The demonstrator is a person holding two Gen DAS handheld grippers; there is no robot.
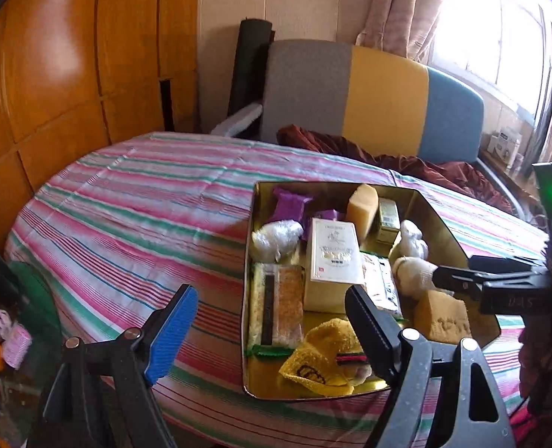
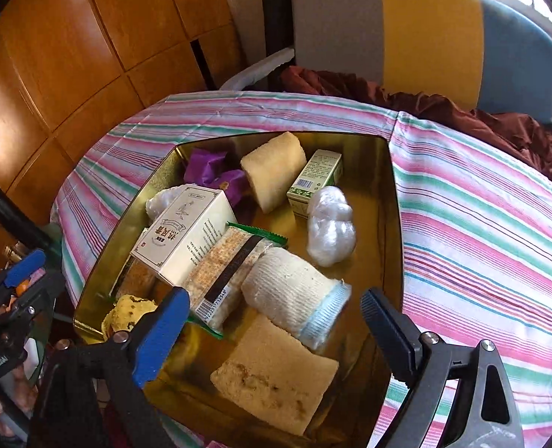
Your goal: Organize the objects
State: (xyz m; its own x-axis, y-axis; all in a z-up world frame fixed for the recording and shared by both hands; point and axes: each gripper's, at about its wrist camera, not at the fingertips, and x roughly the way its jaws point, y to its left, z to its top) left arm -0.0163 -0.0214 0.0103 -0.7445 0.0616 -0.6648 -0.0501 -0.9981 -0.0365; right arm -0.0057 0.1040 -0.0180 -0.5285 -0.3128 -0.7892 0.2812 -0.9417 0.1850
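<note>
Striped cloth, pink, green and white, covers the round table. Glossy orange wood panelling behind; a chair backed in grey, yellow and blue at the far side, maroon fabric bunched on its seat. Curtained window to the right, very bright.

Gold tin tray sits on the cloth, crowded: white carton, wrapped snack bar, rolled white sock, tan sponge nearest, second sponge at the back, small green box, clear-wrapped bundle, purple wrappers, yellow cloth.

Right gripper angled down over the tray's near end, jaws wide, nothing clamped; the sock lies below the gap. Left gripper tilted down at the tray's left edge, fingers apart, empty.
</note>
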